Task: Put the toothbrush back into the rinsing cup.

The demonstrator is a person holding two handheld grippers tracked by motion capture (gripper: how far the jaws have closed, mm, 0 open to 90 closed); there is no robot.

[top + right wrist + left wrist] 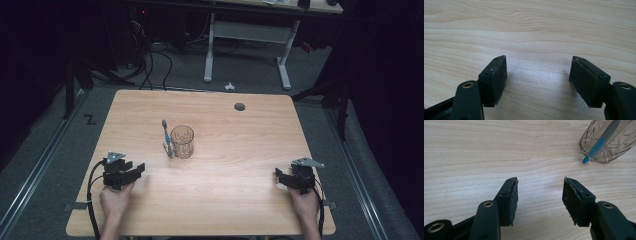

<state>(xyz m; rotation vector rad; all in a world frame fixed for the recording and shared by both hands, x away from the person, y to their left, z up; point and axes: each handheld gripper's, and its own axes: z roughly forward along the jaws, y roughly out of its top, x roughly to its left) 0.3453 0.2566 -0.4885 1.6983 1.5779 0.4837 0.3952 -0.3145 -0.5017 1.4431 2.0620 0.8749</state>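
Toothbrush lies near the table's middle, flat on the wood just beside the upright glass, well ahead of my left gripper and far from my right gripper; both rest near the front edge with jaws spread wide, holding nothing. I judge the brush light, stiff and thin, best pinched mid-handle. The glass looks slick and breakable, so grip low around its wall.

glass: clear, patterned, upright, mid-table | toothbrush: blue, lying flat, touching glass's left side
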